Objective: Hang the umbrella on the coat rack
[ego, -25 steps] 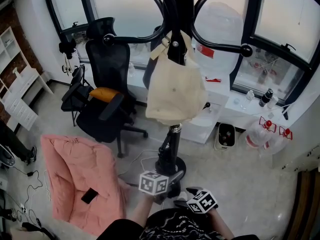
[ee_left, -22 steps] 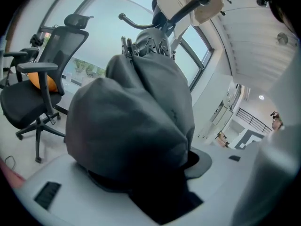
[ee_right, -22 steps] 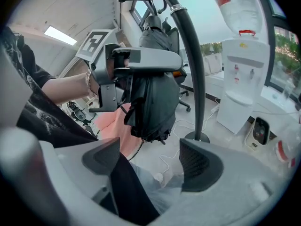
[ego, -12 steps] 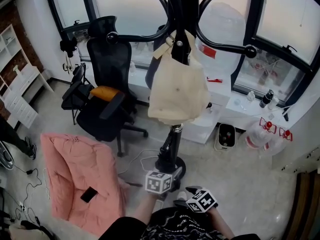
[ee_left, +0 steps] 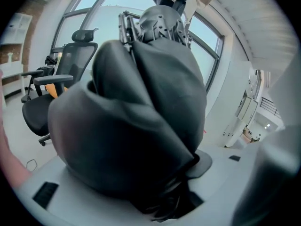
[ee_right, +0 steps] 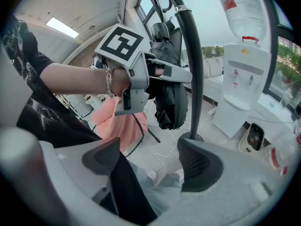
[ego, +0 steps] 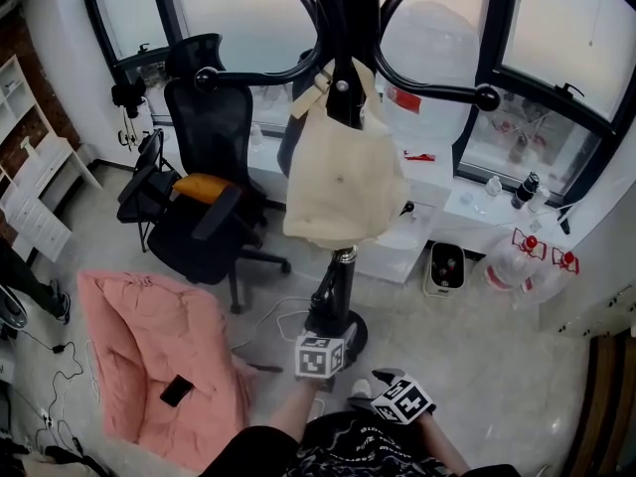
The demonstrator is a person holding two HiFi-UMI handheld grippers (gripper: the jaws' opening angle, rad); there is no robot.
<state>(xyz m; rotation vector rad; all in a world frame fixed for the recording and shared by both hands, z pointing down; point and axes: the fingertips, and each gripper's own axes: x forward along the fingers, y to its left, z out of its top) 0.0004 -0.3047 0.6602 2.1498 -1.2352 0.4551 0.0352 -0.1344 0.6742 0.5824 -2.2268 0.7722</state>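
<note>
I've got left claw (ee_right: 171, 74) clamped on the folded black umbrella (ee_right: 170, 102), low beside the coat rack pole (ee_right: 195, 79) | right claw (ee_right: 150, 164) gaping, empty | cream tote bag (ego: 343, 182) hanging on the rack overhead

Blk umbrella (ee_right: 168, 86), blk coat rack (ego: 350, 28) w/ cream tote bag (ego: 343, 182), pink cushion (ego: 149, 351), blk office chair (ego: 204, 127) w/ orange pad (ego: 204, 186), white marker cubes (ego: 320, 357) w/ blk square patterns.

A cream tote bag (ego: 341, 182) hangs on the black coat rack (ego: 338, 271), with the left gripper (ego: 321, 354) near its base and an office chair (ego: 204, 202) to the left.
</note>
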